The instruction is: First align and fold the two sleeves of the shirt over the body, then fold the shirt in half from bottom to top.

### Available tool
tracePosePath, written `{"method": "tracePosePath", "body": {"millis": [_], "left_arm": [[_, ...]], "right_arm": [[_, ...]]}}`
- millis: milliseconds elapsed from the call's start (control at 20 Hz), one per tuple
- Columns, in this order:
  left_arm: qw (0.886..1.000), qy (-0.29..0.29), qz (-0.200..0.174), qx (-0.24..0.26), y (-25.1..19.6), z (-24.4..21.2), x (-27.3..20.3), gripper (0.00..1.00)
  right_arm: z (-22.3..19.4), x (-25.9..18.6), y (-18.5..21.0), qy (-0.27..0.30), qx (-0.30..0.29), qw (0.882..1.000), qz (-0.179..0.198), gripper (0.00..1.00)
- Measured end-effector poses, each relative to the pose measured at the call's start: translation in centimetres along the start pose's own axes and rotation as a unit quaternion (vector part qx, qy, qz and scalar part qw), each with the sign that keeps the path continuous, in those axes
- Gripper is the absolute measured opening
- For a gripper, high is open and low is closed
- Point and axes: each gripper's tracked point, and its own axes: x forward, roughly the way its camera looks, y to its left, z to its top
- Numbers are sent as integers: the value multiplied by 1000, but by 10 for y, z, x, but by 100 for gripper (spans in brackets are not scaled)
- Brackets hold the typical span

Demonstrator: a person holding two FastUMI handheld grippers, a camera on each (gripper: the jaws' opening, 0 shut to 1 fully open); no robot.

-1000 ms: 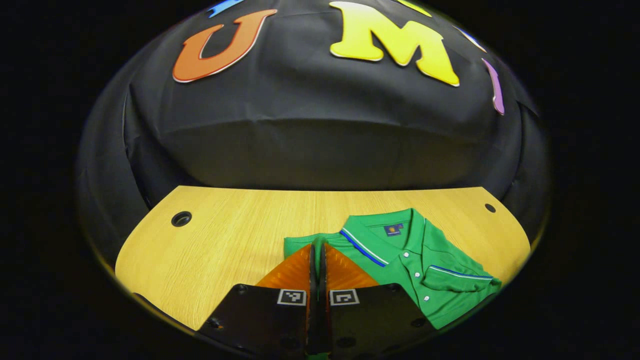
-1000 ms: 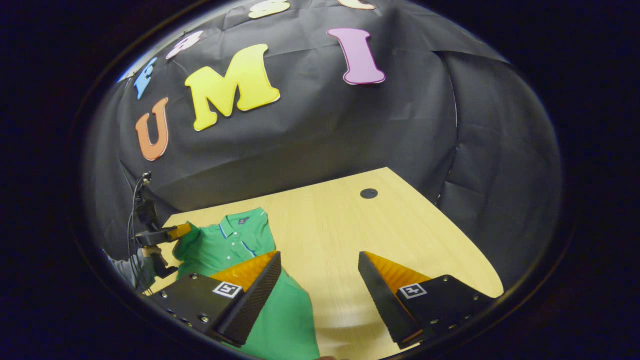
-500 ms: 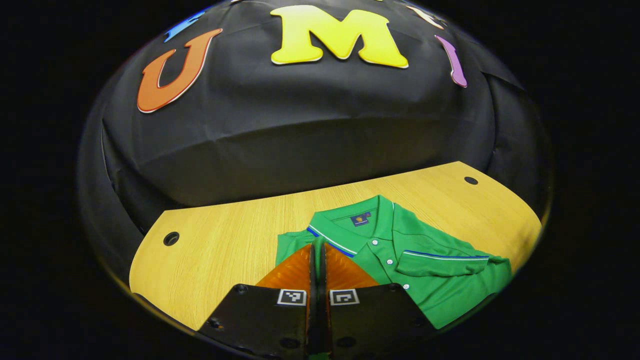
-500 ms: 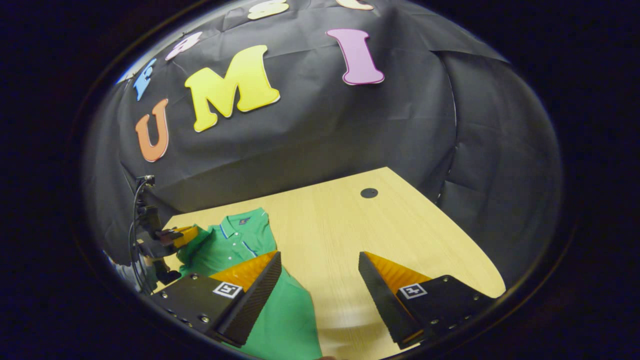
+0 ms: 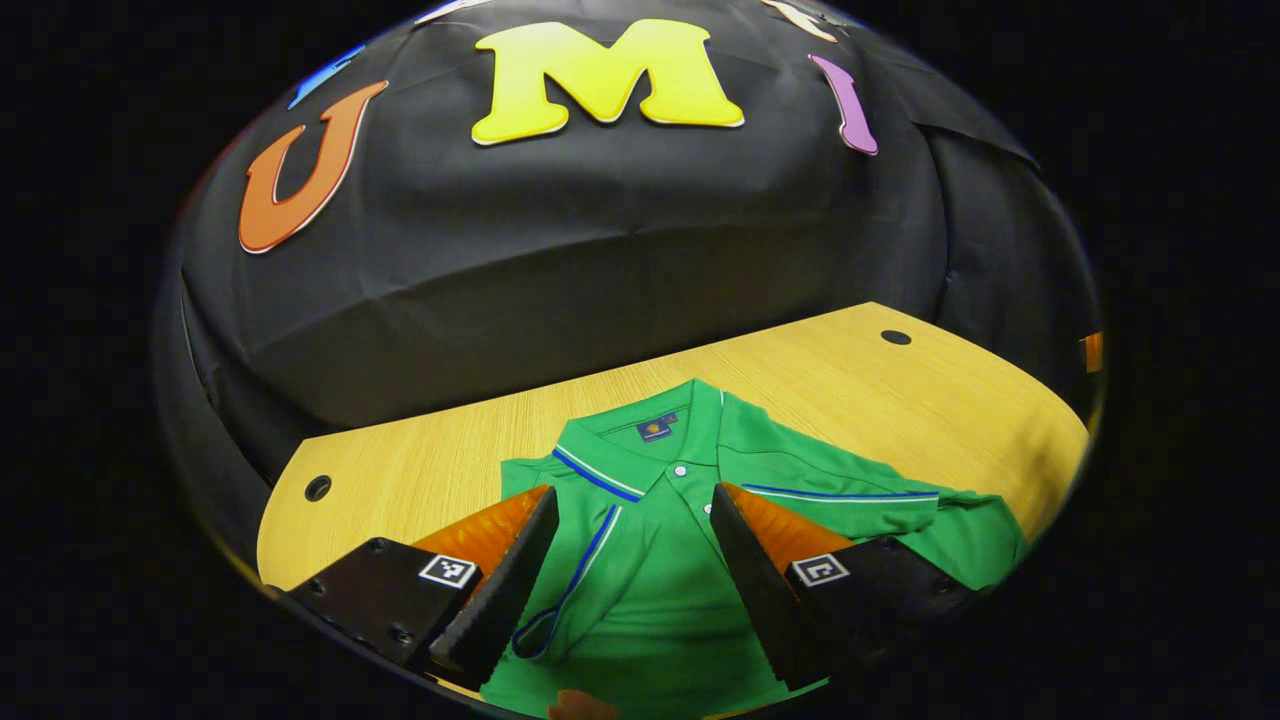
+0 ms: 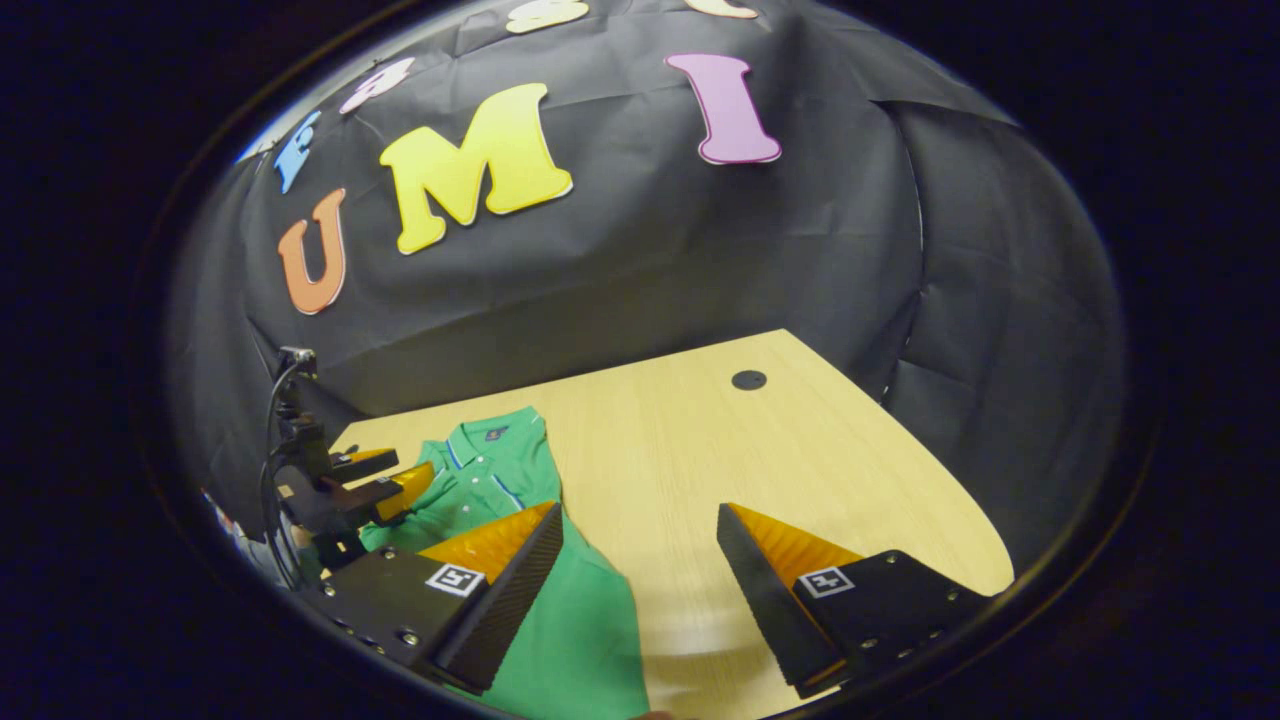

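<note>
Lying flat on the wooden surface (image 5: 420,470), the green shirt (image 5: 660,560) is seen in the left gripper view with its collar (image 5: 640,450) toward 12 o'clock and its placket running down toward 6 o'clock. The left tongs (image 5: 630,590) are held wide apart above the chest of the shirt, nothing pinched between them; one finger is seen at 8 o'clock of the collar, the other at 4 o'clock of it, and the buttoned placket is framed in the gap. A sleeve (image 5: 850,500) with a blue-and-white trimmed cuff is laid across the body at about 3 o'clock of the left tongs. A second trimmed edge is seen running down between the fingers toward 7 o'clock.

In the right gripper view the right tongs (image 6: 640,590) are also spread open and empty. The shirt (image 6: 560,620) is placed at 9 to 10 o'clock of them, its green cloth passing under and behind the finger on that side, while bare surface (image 6: 700,450) is seen between the fingers and under the other one. The left tongs (image 6: 395,480) are seen farther off at 10 o'clock, parted, poised at the shoulder of the shirt beside the collar. Whether cloth is touched by either pair cannot be told.
</note>
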Motion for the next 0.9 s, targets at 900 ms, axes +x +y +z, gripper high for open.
{"method": "tracePosePath", "body": {"millis": [900], "left_arm": [[997,43,6,-66,-10,-92,-193,99]], "right_arm": [[-106,-58,50,59,-37,997,18,98]]}}
